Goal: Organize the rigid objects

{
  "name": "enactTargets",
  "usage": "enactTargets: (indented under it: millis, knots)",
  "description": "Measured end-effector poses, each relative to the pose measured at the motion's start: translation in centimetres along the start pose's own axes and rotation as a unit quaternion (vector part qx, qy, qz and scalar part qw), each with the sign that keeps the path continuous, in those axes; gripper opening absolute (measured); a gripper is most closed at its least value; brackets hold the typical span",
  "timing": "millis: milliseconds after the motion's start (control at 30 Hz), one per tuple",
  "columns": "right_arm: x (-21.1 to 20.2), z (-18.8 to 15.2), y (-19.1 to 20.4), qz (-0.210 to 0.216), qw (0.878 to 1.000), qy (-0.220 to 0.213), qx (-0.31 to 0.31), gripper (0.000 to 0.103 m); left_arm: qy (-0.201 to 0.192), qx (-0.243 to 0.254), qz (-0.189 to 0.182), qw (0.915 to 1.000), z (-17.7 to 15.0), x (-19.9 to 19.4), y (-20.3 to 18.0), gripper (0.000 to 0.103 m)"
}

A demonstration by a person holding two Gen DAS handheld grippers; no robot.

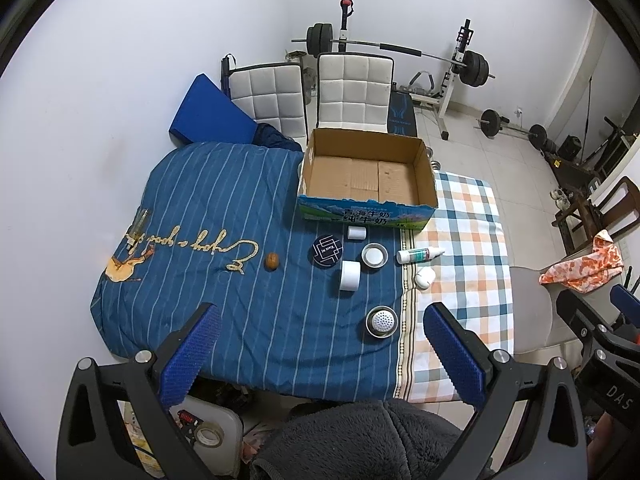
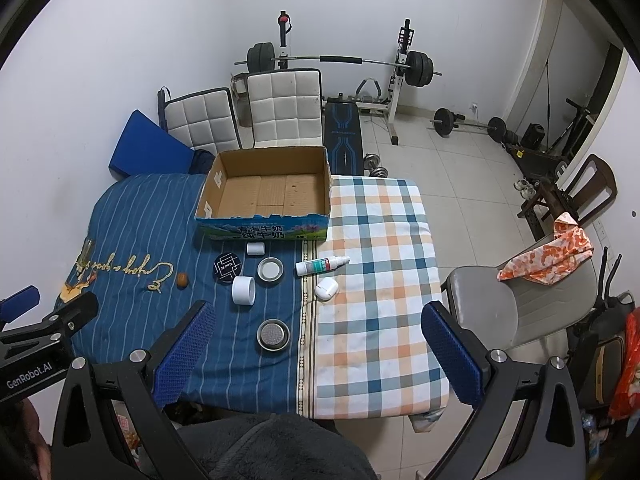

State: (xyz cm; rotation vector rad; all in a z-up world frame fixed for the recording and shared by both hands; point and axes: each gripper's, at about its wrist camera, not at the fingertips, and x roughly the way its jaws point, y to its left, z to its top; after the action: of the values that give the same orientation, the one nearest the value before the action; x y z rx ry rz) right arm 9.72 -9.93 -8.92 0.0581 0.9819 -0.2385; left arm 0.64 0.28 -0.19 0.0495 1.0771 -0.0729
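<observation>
An empty cardboard box [image 1: 366, 178] [image 2: 268, 194] stands at the far side of the cloth-covered table. In front of it lie a small white cylinder [image 1: 356, 233], a dark round tin [image 1: 328, 251] [image 2: 228, 266], a metal lid [image 1: 375, 255] [image 2: 271, 269], a white spray bottle [image 1: 418, 255] [image 2: 320, 266], a larger white cylinder [image 1: 350, 275] [image 2: 243, 290], a white rounded case [image 1: 425, 277] [image 2: 326, 289], a metal strainer cup [image 1: 381, 321] [image 2: 273, 334] and a brown nut [image 1: 272, 261] [image 2: 182, 279]. My left gripper [image 1: 320, 322] and right gripper [image 2: 316, 320] hover open above the near edge, holding nothing.
A clear glass [image 1: 137, 226] stands at the table's left on the blue striped cloth [image 1: 200, 208]. Checked cloth [image 2: 380, 280] covers the right half. Two white chairs [image 1: 352, 88] stand behind the box, a grey chair [image 2: 504, 308] with an orange cloth sits right, weight gear beyond.
</observation>
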Motion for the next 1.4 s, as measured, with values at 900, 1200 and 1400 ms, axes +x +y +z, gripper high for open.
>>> enactTargets:
  millis: [900,1200,1400]
  knots:
    - [5.2,0.7,-0.2,0.014,0.999,0.037,0.009,0.103,0.008,-0.007,0.022,0.9997,1.3,3.7,0.2,0.103]
    - [26.0,-3.1,2.9,0.048,0.976,0.214,-0.004,0.103,0.13,-0.024,0.089,0.9873,0.0,19.7,3.3,0.103]
    - [38.6,-9.2,6.7,0.05,0.949,0.311,0.002,0.103,0.197,0.0,0.116,0.9736,-2.5,29.7,4.2,0.103]
